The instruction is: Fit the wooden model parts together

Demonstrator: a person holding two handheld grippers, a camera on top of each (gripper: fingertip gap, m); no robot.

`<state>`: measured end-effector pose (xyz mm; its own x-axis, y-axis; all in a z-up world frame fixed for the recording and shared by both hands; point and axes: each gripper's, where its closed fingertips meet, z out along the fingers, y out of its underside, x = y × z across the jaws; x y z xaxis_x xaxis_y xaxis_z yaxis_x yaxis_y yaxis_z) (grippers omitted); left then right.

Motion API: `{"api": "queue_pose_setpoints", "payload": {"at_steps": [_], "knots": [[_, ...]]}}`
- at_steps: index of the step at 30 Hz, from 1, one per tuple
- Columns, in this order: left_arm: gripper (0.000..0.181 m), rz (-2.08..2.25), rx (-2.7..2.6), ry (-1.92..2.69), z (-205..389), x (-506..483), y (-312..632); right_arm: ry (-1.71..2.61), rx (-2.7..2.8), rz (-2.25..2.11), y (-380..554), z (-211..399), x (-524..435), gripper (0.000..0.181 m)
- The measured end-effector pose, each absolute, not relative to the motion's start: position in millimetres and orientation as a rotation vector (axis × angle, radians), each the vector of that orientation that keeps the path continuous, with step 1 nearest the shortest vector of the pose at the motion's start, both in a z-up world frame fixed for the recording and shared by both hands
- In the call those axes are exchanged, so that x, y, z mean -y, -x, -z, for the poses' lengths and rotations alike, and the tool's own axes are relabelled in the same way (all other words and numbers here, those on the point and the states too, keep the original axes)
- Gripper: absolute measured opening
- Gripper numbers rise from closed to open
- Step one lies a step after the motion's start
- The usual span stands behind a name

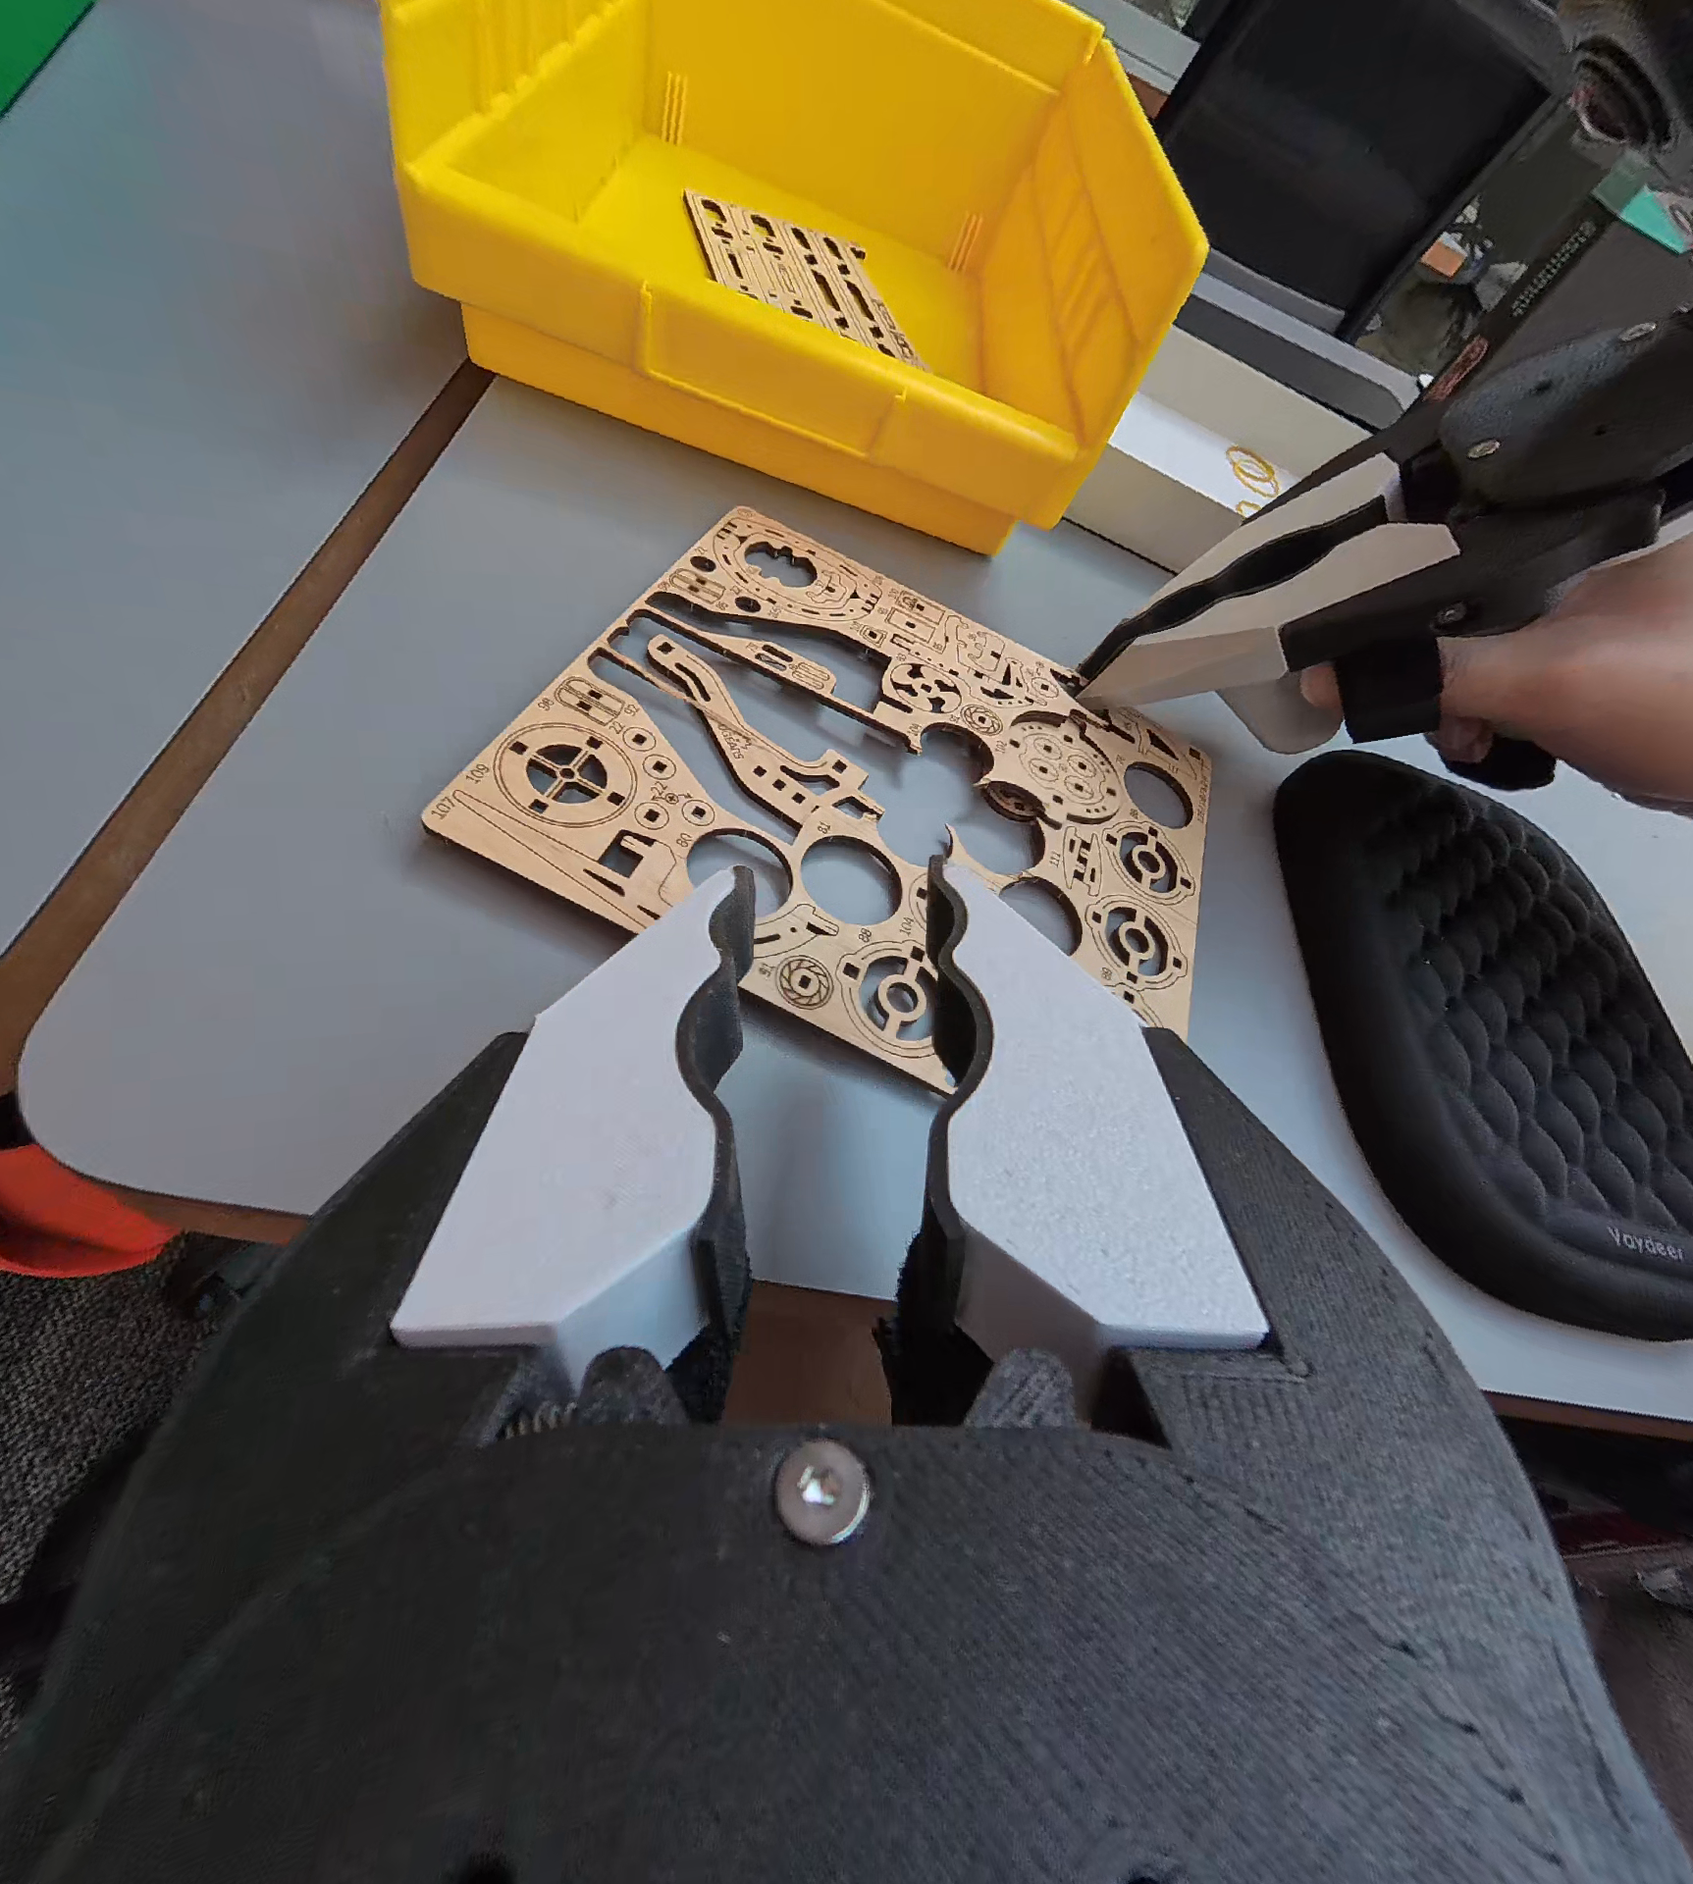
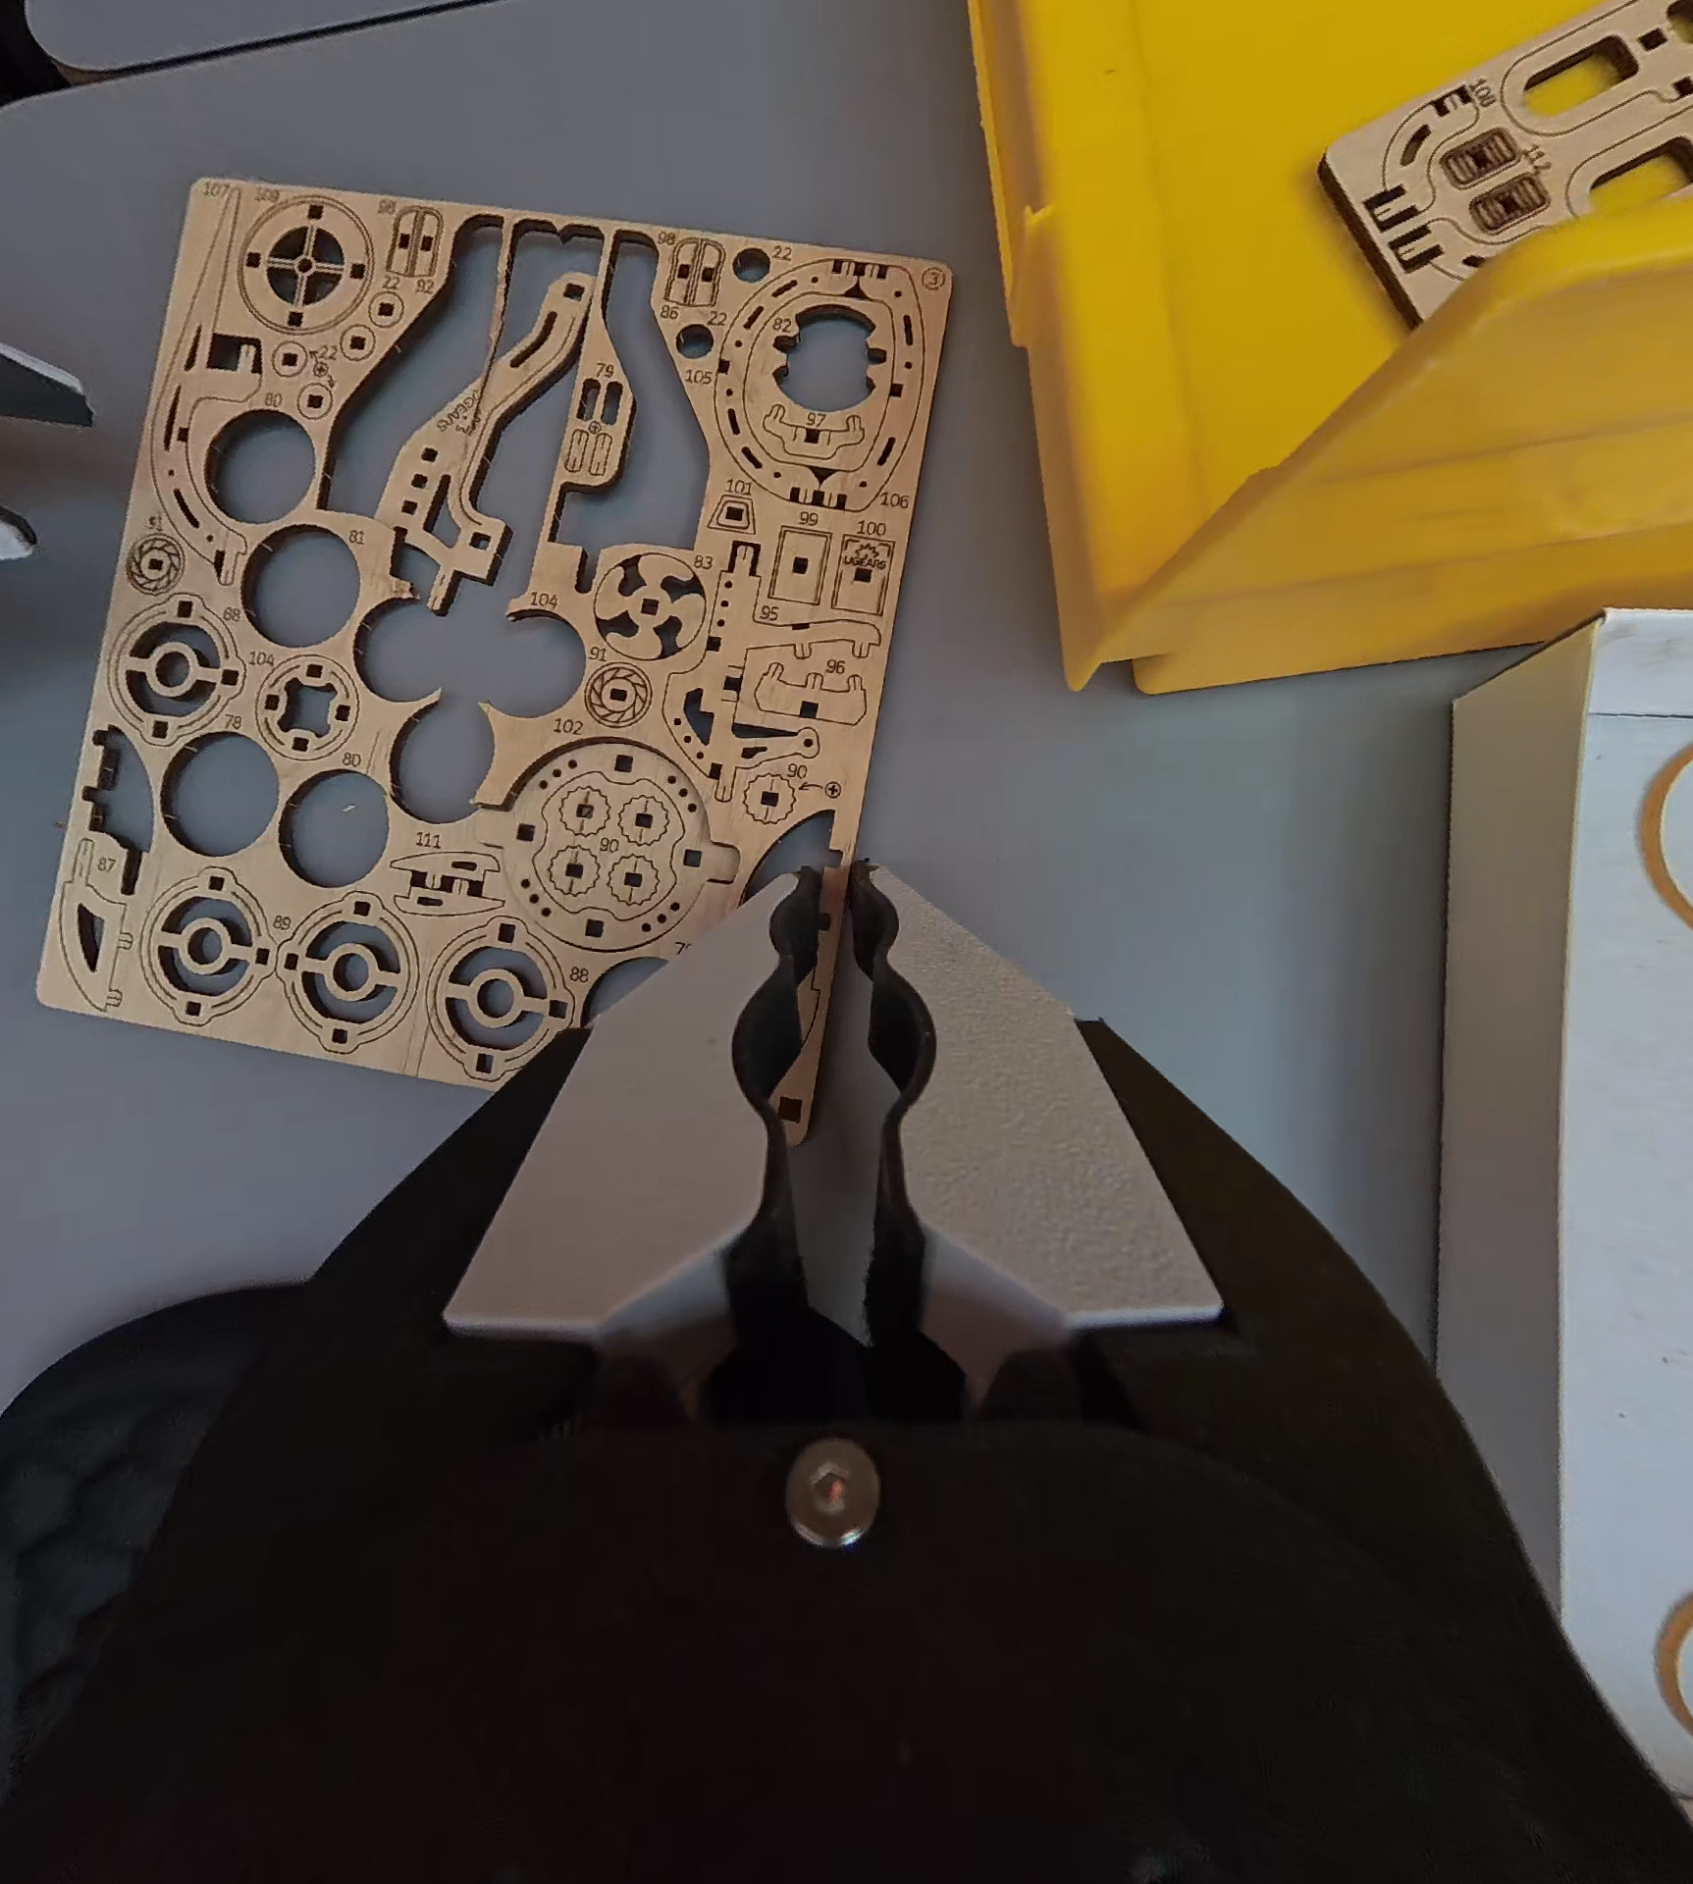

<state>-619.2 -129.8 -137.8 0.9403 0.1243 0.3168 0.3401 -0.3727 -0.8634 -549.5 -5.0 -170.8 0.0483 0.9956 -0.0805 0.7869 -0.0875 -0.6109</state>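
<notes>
A laser-cut wooden parts sheet [image 1: 505, 816] lies flat on the grey table [image 1: 261, 918], with several parts punched out. My left gripper [image 1: 840, 875] hovers open and empty over the sheet's near edge; it also shows at the left of the right wrist view [image 2: 59, 474]. My right gripper [image 2: 832, 875] is shut on the thin border strip at the edge of the sheet [image 2: 434, 846], one finger in a cut-out and the other outside the edge. In the left wrist view its tips [image 1: 1092, 685] touch the sheet's far right edge.
A yellow bin [image 1: 771, 408] stands behind the sheet and holds a second wooden sheet [image 1: 801, 265]. A black padded wrist rest [image 1: 1505, 1040] lies to the right. A white box [image 2: 1678, 1019] with rubber bands on it stands beside the bin [image 2: 1331, 510]. The tips of one gripper are about 15 cm away from the tips of the other.
</notes>
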Motion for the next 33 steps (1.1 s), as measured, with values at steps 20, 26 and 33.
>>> {"api": "queue_pose_setpoints", "payload": {"at_steps": [20, 26, 33], "knots": [[0.061, 0.452, 0.245, 1.876, 130, 130, 683, 1.4, 1.568, -0.802, 548, 103, 18, 0.004], [0.055, 0.639, 0.042, 1.814, 111, 111, 679, 1.338, 1.564, -0.773, 546, 98, 21, 0.004], [0.055, 0.573, -0.064, 1.854, 114, 113, 667, 1.304, 1.532, -0.81, 542, 93, 22, 0.004]]}}
